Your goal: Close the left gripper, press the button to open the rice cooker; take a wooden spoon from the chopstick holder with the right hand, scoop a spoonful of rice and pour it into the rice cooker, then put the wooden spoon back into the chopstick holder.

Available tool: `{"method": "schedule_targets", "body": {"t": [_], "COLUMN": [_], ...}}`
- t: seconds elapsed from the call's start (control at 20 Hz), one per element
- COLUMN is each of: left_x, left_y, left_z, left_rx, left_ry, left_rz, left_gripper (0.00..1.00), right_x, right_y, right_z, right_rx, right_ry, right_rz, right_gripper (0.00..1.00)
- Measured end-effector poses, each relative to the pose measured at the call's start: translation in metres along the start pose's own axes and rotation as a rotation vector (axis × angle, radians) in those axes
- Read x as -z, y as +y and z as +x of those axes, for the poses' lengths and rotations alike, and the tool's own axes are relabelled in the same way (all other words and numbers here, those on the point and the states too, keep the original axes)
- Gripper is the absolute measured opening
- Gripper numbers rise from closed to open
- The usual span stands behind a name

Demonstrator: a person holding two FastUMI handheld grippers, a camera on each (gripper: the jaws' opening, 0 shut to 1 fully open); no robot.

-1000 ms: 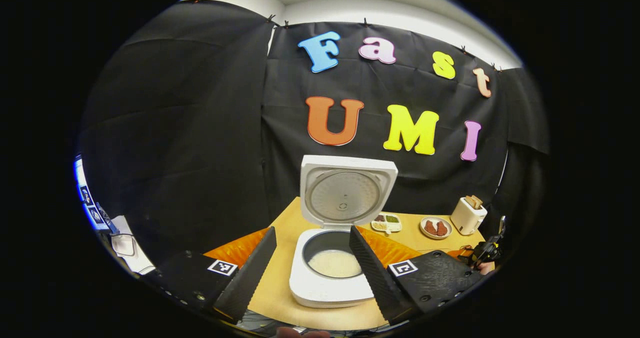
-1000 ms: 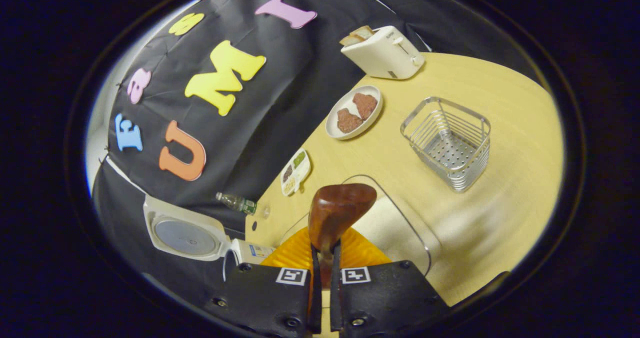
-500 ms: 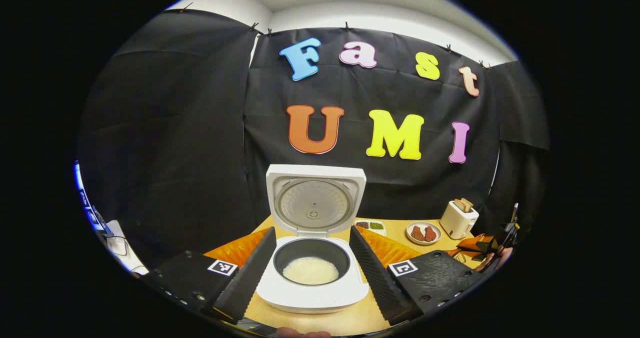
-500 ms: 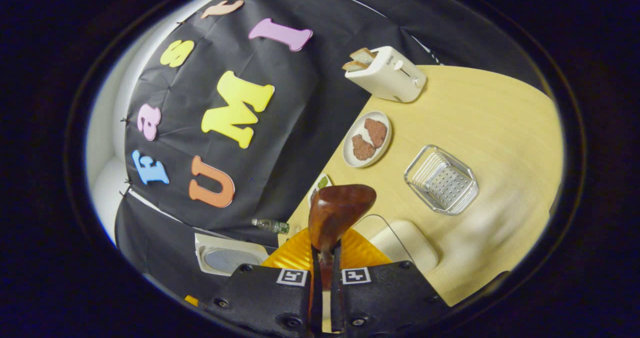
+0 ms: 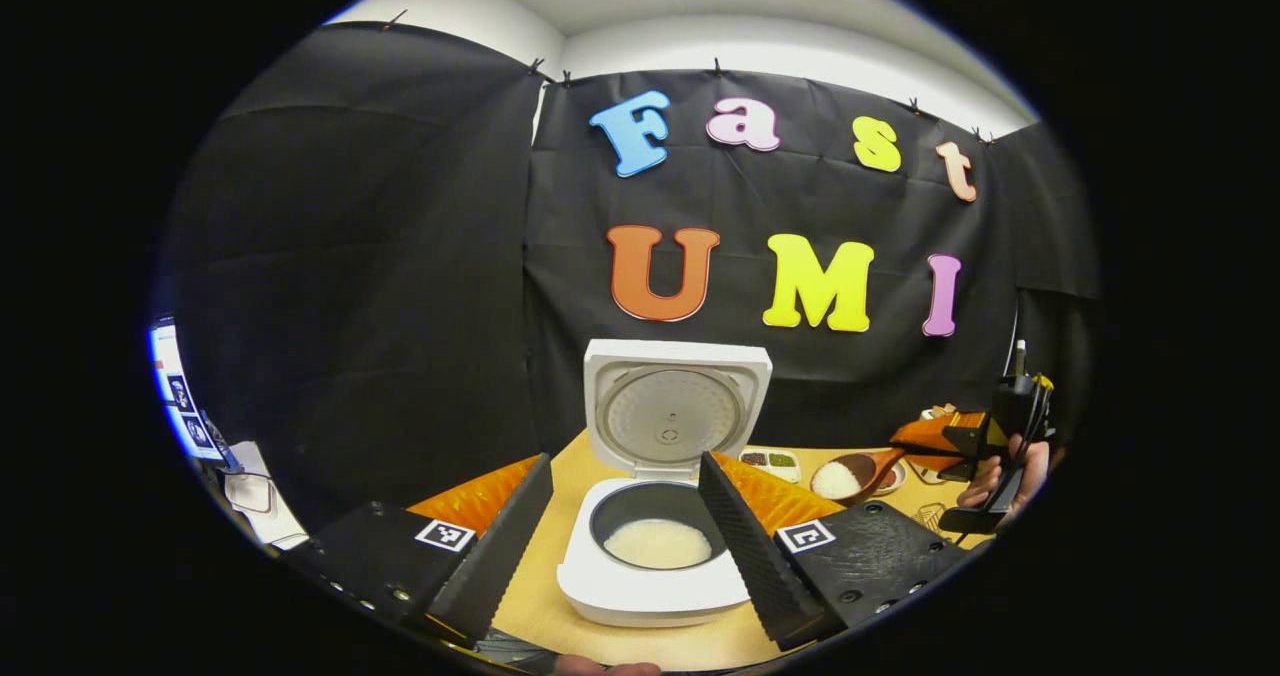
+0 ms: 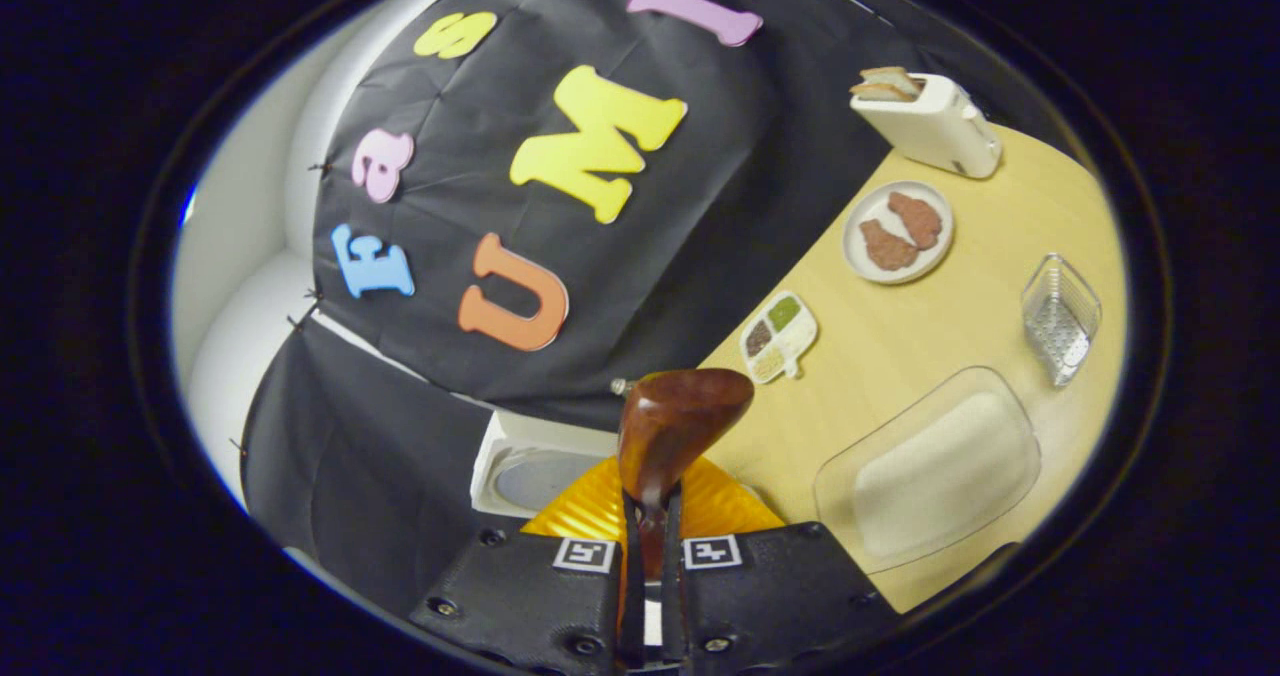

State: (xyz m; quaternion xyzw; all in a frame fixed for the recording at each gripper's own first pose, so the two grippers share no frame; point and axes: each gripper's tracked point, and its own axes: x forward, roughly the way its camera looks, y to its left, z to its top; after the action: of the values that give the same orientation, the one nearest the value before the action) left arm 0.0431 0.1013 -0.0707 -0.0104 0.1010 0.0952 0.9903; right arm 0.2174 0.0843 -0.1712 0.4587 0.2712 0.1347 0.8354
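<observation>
The right hand-held gripper (image 6: 648, 546), clamped on the wooden spoon (image 6: 672, 434), carried rice toward the open rice cooker (image 5: 655, 556) at nine o'clock; tipping came next. The left hand-held gripper (image 5: 625, 546) gaped, holding nothing.

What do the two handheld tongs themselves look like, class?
Left tongs: two long ridged fingers on black bodies, each bearing a square black-and-white marker. Right tongs: black textured bodies with screws, a square marker on each, orange fluted part behind. Seen from the left, black cable hangs beneath it.
</observation>
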Motion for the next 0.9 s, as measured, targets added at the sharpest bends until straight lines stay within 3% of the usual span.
{"method": "schedule_targets", "body": {"t": [0.3, 0.45, 0.9], "left_x": [0.009, 0.019, 0.036], "left_y": [0.042, 0.056, 0.085], "left_z": [-0.010, -0.012, -0.008], "left_rx": [-0.046, -0.047, -0.053], "left_ry": [0.013, 0.028, 0.057], "left_rz": [-0.027, -0.034, -0.086], "left_gripper": [0.94, 0.94, 0.94], "right_x": [0.064, 0.086, 0.128], "right_y": [0.039, 0.049, 0.069], "right_z": [0.069, 0.095, 0.129], "right_rx": [0.033, 0.076, 0.141], "right_ry": [0.080, 0.103, 0.101], "right_rz": [-0.182, -0.331, -0.723], "right_gripper": [0.12, 0.12, 0.12]}}
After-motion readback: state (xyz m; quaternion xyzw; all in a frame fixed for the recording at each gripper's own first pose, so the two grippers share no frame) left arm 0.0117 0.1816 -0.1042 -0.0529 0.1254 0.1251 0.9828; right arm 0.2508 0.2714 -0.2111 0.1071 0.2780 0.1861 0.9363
